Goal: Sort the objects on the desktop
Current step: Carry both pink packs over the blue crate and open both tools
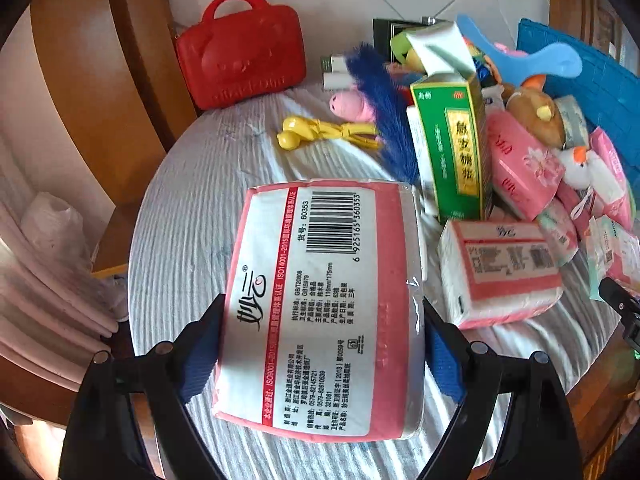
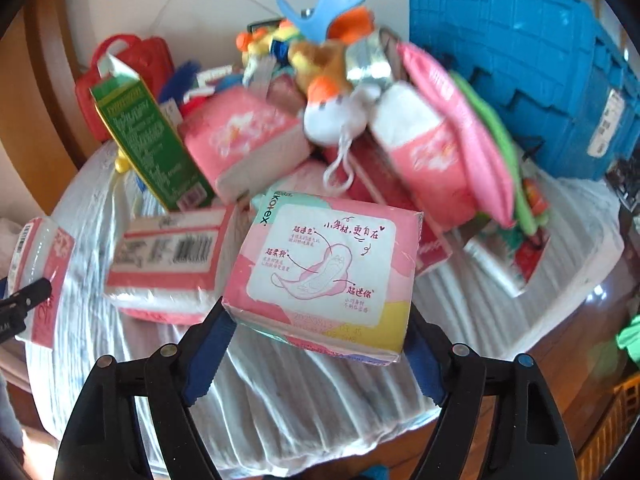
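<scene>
- Blue pads on the left gripper [image 1: 322, 356] are clamped on either side of the pink tissue pack [image 1: 320, 308], label side up, so that one's grasped and sits lifted over the table [image 1: 192, 216].
- Right gripper [image 2: 320, 354] looks clenched on the Kotex pack [image 2: 328, 268] too, near its bottom edge, with most of the pack sticking out past the jaws.
- Both packs are soft, so I'd keep the squeeze steady and carry them level, otherwise they could sag or slip out.
- I'd also steer clear of the green box [image 2: 148, 140] and the rest of the heap, and drop like with like, maybe by the blue crate [image 2: 520, 68].
</scene>
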Motion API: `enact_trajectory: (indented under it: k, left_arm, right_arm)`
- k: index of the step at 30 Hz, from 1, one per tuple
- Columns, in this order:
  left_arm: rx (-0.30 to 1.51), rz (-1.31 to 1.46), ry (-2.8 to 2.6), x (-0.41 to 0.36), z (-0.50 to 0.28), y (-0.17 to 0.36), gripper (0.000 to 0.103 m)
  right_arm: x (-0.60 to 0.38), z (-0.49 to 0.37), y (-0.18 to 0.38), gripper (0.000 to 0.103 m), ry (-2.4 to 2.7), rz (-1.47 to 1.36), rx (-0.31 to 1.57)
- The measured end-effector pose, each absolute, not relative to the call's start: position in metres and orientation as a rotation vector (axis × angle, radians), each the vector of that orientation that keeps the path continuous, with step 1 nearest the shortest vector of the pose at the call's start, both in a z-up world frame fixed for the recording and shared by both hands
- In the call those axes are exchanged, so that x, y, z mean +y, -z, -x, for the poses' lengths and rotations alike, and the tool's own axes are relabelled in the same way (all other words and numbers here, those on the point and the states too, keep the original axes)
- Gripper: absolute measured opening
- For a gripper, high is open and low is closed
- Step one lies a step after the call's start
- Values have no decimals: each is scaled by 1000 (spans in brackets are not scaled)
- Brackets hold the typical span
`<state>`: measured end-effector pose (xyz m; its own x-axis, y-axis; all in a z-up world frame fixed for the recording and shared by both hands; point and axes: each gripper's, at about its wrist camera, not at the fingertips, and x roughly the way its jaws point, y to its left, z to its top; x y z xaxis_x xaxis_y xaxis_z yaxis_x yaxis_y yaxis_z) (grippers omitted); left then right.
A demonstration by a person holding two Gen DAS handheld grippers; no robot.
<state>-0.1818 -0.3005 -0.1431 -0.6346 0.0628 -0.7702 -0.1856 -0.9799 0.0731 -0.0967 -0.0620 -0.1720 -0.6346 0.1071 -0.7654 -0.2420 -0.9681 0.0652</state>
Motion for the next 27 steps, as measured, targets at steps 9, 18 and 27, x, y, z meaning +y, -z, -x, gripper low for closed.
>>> enact_trajectory:
  k: [9, 18, 27]
  left_arm:
    - [132, 914, -2784, -264, 174, 49, 89]
    - [83, 652, -2770, -152, 179, -24, 89]
    - [21, 391, -2772, 87, 189, -89, 89]
  right_arm:
    - [-28, 81, 63, 80, -2764, 879, 168]
    - [64, 80, -35, 80, -2776, 564, 70]
    - [259, 112, -93, 80, -2763, 355, -46]
